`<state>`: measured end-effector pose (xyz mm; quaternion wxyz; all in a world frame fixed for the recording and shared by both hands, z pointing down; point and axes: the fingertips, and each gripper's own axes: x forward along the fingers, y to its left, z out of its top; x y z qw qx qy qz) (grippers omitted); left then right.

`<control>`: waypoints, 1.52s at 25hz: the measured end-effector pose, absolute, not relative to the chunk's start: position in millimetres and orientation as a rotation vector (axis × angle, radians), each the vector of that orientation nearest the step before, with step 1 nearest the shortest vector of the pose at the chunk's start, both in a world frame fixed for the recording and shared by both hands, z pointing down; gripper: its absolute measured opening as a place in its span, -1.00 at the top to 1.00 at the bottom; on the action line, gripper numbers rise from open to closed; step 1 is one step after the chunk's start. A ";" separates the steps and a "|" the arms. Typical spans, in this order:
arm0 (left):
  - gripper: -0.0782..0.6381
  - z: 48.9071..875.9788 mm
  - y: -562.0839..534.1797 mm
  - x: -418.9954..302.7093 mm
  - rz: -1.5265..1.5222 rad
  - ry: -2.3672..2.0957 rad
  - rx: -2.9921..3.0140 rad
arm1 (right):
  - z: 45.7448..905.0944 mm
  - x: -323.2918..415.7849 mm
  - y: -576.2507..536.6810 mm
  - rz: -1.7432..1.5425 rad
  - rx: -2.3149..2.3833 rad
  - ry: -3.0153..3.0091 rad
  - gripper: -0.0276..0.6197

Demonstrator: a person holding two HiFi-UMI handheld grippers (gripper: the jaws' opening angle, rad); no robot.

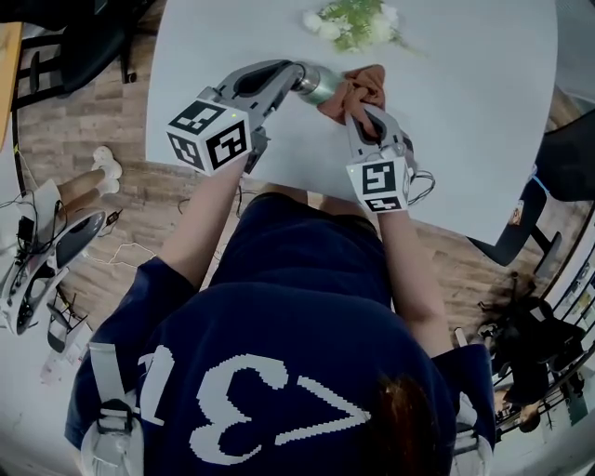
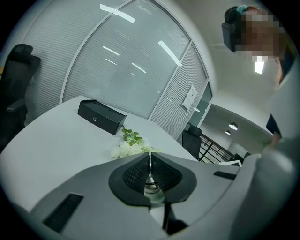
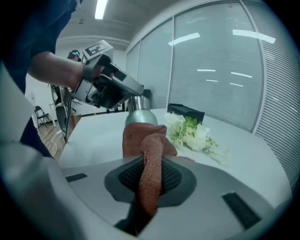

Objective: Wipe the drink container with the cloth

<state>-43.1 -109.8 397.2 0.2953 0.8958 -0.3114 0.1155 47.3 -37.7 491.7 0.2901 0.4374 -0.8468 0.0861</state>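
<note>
The right gripper's jaws are clamped on a rust-orange cloth, which is bunched against the steel drink container. The left gripper's jaws are nearly together, pinching the container's narrow end and holding it above the round white table, near the white flowers.

A pale round table carries two things. A bunch of white flowers lies just past the jaws of the right gripper, slightly to their right. A black box rests farther off, beyond the left gripper and left of its jaws.
</note>
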 end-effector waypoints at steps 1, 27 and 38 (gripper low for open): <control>0.71 397.3 -110.9 -43.0 0.308 -0.834 2.376 | 479.2 38.8 -41.3 0.206 1.173 -2.291 0.74; 0.71 396.1 -122.8 -32.3 0.287 -0.889 2.265 | 457.2 4.0 -37.1 0.057 1.095 -2.320 0.74; 0.71 394.1 -121.8 -17.4 0.249 -0.824 2.245 | 443.9 6.6 -41.7 -0.084 1.121 -2.346 0.74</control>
